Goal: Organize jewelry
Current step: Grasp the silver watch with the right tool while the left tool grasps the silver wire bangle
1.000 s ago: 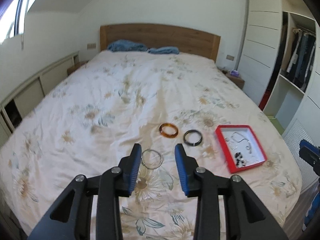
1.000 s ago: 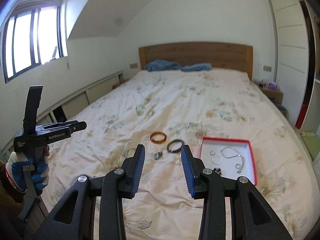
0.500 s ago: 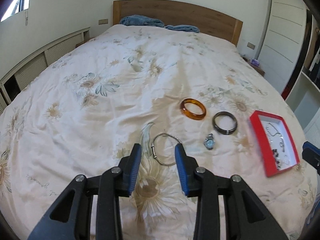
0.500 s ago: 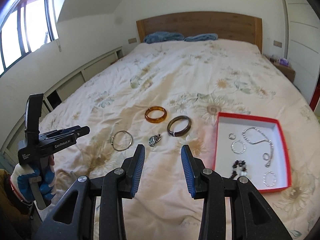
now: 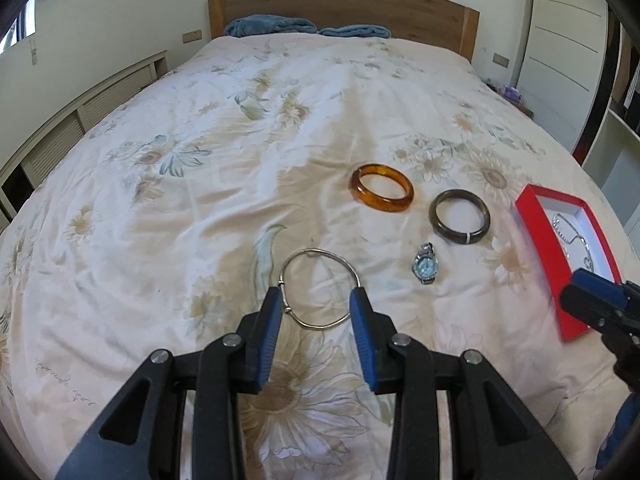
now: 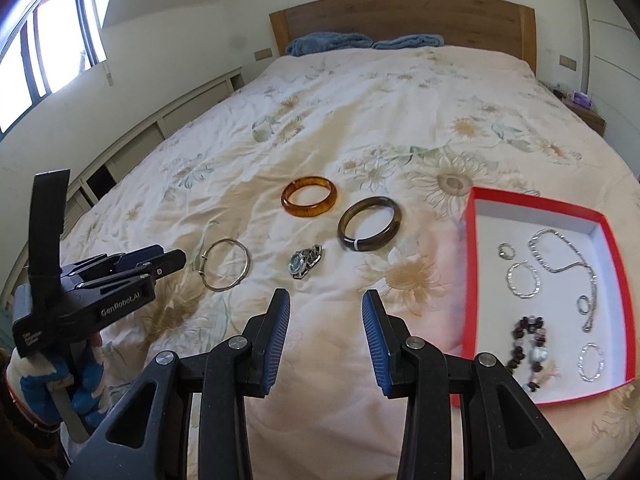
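Partly done, by the look of it: the red tray already holds small rings, hoops, a chain and a bead bracelet, while four pieces lie loose on the quilt — amber bangle, dark bangle, watch and thin silver bangle. Left gripper has its jaws apart and empty; the silver bangle lies right ahead, its near arc showing between the two pads, far arc beyond the tips. From the right view the tips look just short of it and above the quilt, not touching, though contact is hard to judge. Likely the next pick. Right gripper also stands released with nothing in it, bare quilt between the pads. The watch lies ahead, slightly left of its centreline, the dark bangle beyond that, the tray off to its right. Neither tool holds anything. Remaining, in my judgement: move all four loose pieces into the tray.
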Tool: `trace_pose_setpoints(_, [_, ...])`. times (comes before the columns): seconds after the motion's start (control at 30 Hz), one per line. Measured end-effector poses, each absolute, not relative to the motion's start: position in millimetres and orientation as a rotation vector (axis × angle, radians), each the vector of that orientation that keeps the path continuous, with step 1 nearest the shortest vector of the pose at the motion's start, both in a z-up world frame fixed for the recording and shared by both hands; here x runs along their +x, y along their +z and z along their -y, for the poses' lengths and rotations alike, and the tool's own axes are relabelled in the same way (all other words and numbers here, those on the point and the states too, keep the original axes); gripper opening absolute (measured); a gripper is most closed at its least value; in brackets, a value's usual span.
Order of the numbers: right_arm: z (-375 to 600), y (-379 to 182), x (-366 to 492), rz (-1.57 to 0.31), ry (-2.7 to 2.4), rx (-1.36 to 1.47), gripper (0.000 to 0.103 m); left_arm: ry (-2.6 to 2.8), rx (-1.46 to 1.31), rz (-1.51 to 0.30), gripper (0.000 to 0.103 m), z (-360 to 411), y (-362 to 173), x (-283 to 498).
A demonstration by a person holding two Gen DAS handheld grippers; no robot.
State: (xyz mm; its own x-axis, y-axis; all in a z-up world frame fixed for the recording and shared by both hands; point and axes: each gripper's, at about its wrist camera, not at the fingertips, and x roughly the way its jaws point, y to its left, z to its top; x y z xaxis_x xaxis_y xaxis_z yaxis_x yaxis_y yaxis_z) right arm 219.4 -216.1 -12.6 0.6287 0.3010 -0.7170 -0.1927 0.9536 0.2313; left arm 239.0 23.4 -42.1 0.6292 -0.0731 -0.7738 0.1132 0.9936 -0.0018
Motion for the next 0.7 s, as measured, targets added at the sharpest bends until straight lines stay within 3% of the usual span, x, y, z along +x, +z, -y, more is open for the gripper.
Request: trace_pose_setpoints(0.7, [161,-45,269,-0.891,0.377,0.105,0.042,-0.051,0.015,-0.901,0.033,-55,-73,257])
